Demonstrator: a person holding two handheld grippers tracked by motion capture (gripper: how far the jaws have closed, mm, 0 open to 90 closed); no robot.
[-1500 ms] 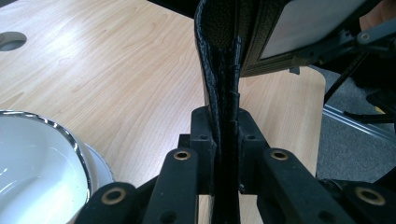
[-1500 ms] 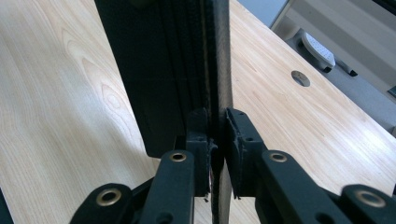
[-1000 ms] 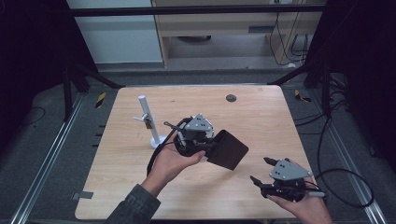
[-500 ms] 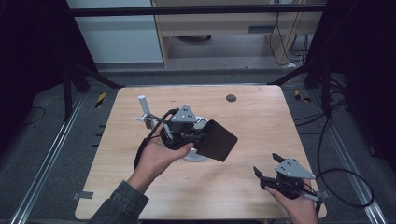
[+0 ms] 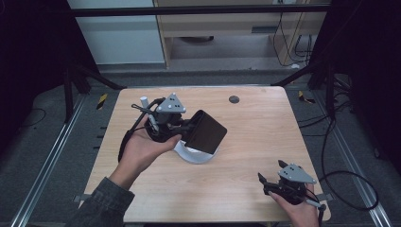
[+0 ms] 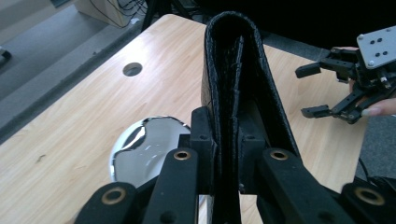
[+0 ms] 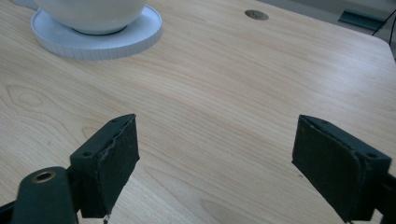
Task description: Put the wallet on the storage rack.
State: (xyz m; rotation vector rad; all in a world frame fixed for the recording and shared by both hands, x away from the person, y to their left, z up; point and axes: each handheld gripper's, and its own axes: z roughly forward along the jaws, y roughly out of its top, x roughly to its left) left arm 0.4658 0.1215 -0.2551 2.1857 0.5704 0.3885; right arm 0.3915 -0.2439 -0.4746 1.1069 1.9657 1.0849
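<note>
A folded black leather wallet (image 5: 205,132) hangs above the middle of the table, edge-on in the left gripper view (image 6: 233,70). My left gripper (image 5: 189,130) is shut on its near end, with the pads pressed on both sides (image 6: 227,149). Just under the wallet a white round base with a shiny dome (image 5: 195,156) sits on the wood. My right gripper (image 5: 270,174) is low at the table's near right corner. Its jaws (image 7: 233,163) have just been opening and stand wide, with bare wood between them. It also appears at the far right of the left gripper view (image 6: 310,91).
A white upright post (image 5: 144,101) stands behind the left hand. A dark round grommet (image 5: 233,99) sits in the wooden tabletop (image 5: 255,142) near the far edge. The white base (image 7: 100,28) lies ahead and left of the right gripper. Cables trail off the table's right side.
The left hand has lifted the wallet and carried it leftward, uncovering the white base. The right gripper has sunk toward the table and its jaws have spread wider.
</note>
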